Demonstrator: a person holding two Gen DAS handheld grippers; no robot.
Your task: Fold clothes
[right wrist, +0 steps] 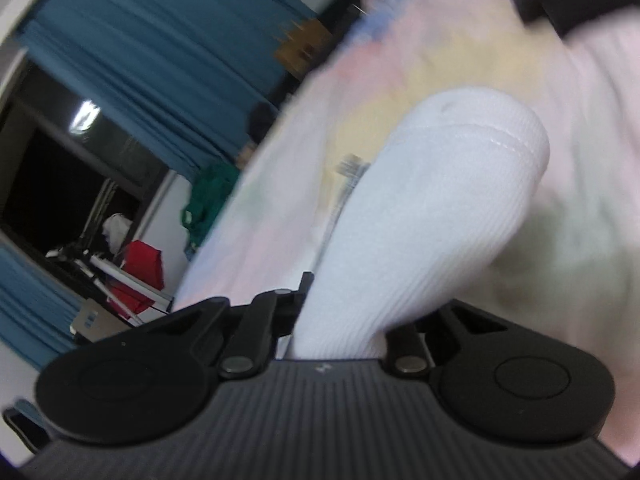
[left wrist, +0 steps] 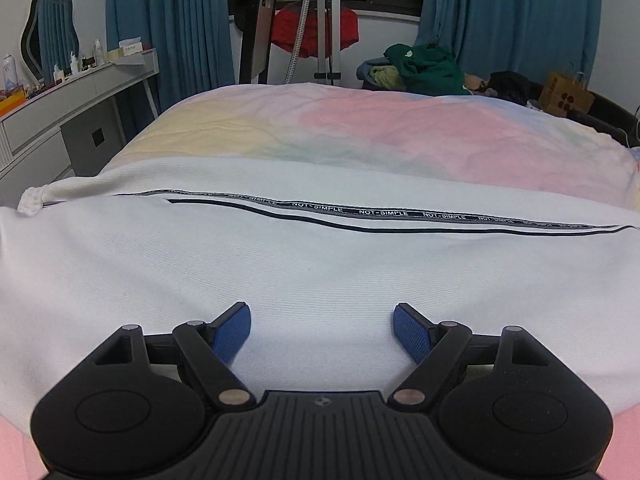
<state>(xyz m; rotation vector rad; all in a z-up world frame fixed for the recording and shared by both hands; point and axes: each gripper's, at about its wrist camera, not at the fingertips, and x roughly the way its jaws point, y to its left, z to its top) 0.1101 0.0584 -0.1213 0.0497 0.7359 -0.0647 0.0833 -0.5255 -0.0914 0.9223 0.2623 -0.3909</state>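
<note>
Found white garment [left wrist: 320, 264] laid flat mid-frame — folding barely begun. Left gripper [left wrist: 322, 330] spread, empty; right gripper [right wrist: 340, 320] pinching a ribbed white end.

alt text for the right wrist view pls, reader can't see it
The right tongs are shut on a bunched fold of ribbed white garment, lifted over a pastel bedspread. The picture is tilted and motion-blurred, with blue curtains and a dark window to the left.
</note>
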